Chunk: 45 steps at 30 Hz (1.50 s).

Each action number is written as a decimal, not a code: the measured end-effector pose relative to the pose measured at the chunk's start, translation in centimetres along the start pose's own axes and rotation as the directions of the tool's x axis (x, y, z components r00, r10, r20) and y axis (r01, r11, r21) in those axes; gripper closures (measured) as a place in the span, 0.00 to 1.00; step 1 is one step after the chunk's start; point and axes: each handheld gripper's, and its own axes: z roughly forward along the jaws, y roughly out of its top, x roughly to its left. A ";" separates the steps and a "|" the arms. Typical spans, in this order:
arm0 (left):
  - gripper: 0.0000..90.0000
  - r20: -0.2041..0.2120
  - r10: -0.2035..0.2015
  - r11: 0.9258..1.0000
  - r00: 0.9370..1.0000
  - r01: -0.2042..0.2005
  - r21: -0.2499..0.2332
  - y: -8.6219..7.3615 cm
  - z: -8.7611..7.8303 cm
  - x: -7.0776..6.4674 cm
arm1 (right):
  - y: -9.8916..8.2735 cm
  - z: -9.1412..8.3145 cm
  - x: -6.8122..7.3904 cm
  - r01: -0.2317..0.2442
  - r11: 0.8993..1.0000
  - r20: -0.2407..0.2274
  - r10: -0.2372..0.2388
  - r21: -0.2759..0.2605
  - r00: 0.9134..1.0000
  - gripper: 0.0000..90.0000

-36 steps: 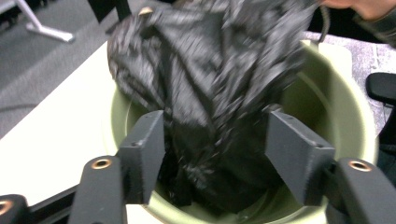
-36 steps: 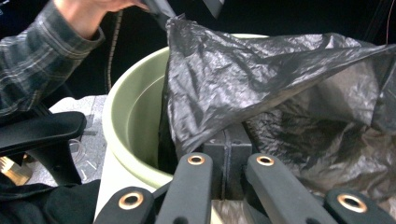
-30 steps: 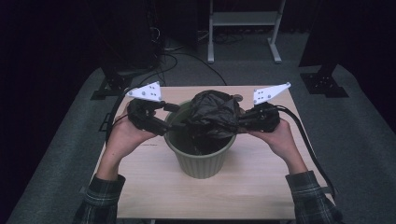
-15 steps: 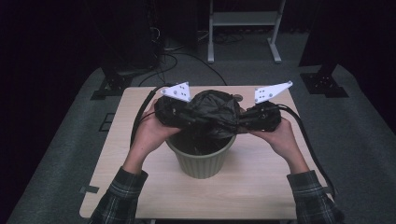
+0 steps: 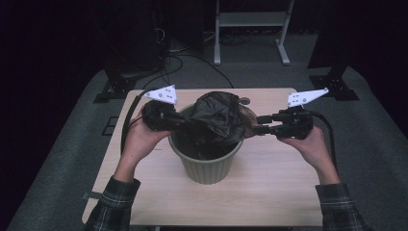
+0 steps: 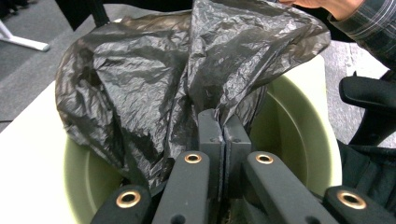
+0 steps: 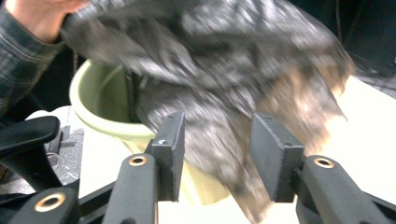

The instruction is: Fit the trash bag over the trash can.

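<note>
Black plastic, crumpled: your bag [image 5: 219, 118] sits at the frame centre of the high view, bunched over the mouth of the green bin [image 5: 206, 163] on the table [image 5: 269, 192]. From above, your left gripper [image 5: 180, 120] reaches in from the left and your right gripper [image 5: 260, 124] from the right, both at the bag's edges.

Your left gripper view settles what the high view cannot: the jaws of the left gripper [image 6: 223, 133] are pressed together on a fold of the bag [image 6: 149, 79], low centre of the frame, with the bin's pale inner wall [image 6: 294, 130] behind. They have just been closing onto that fold.

Your right gripper view is blurred, yet it shows the right gripper [image 7: 217, 154] with its jaws apart and the bag [image 7: 210, 70] hanging loose between them; the pads do not press it. They have just been opening.

Against the earlier frames, your left hand has pulled back toward the left, and your right hand has drawn off to the right, so the bag stretches wider.
</note>
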 end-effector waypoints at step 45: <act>0.98 -0.045 -0.155 0.983 0.987 0.149 -0.108 -5.9 -6.3 1.6 | -4.0 -3.2 -0.8 -0.036 0.999 0.048 0.036 -0.008 0.998 1.00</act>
